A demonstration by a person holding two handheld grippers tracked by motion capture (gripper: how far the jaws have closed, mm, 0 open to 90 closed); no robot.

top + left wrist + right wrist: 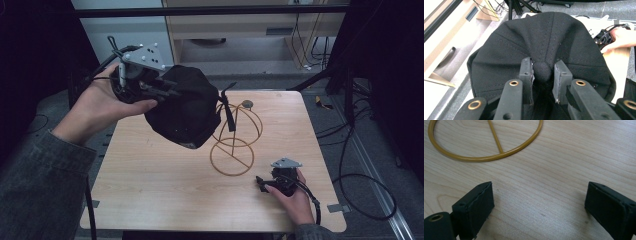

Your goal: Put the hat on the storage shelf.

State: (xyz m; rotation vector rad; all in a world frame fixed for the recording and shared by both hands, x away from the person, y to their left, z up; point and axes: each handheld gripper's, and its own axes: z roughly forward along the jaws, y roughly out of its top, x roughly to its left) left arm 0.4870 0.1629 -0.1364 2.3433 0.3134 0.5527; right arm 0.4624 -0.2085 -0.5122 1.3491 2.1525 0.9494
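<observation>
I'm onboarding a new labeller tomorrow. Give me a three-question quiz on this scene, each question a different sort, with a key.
1. True or false: the right gripper holds the cap.
2. What part of the cap do the left gripper's jaws pinch?
A. the strap
B. the top button
C. the brim
3. Fill in: the gold wire stand rests on the ____.

Key
1. False: it is open, low over the bare table near the stand's ring base.
2. B: they close on the button at the crown.
3. table
</observation>
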